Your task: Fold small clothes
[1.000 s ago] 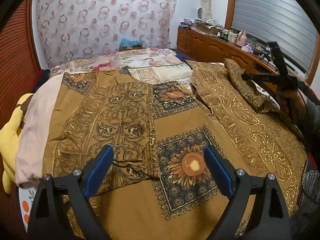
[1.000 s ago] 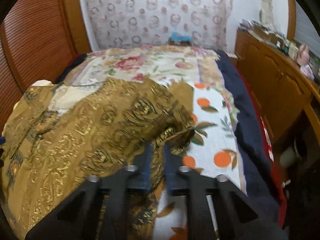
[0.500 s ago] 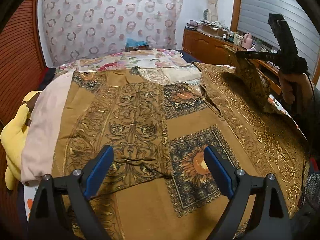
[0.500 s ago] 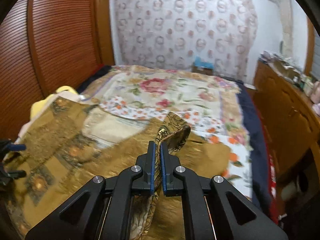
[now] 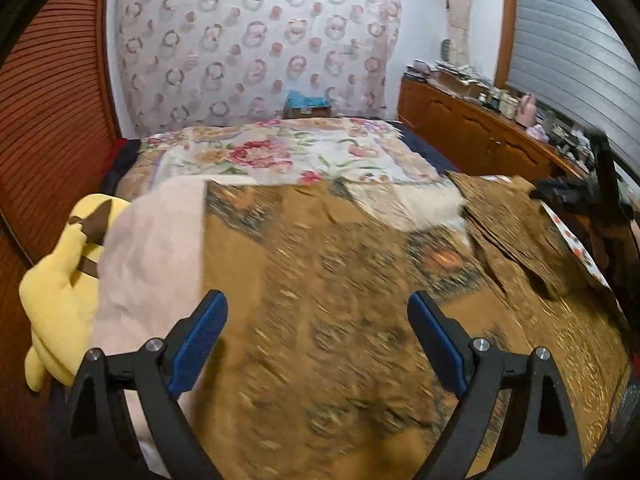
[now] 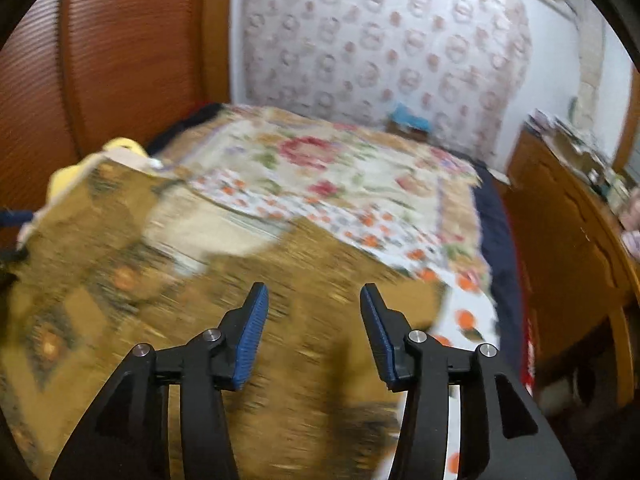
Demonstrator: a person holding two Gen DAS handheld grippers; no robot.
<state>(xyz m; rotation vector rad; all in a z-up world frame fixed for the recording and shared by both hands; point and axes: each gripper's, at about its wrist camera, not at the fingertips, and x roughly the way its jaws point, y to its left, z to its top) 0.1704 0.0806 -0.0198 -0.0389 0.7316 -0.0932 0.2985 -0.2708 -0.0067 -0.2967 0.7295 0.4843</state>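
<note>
Right gripper [image 6: 314, 334] jaws now parted, empty; half a second ago they pinched the brown patterned garment's [image 6: 200, 320] sleeve. Sleeve dropped, lying beneath and ahead of them. Left gripper [image 5: 318, 338] spread wide above the garment. Sleeve fold probably placed.

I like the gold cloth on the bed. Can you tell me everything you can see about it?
The brown and gold garment looks like thin woven cloth printed with dark, ornate squares and orange flower centres. It lies spread out over the bed, on the floral bedspread, its right part folded over itself with a pale inner side showing near the top. A pink cloth touches its left edge. Both grippers, left and right, hover over it open, gripping nothing.
</note>
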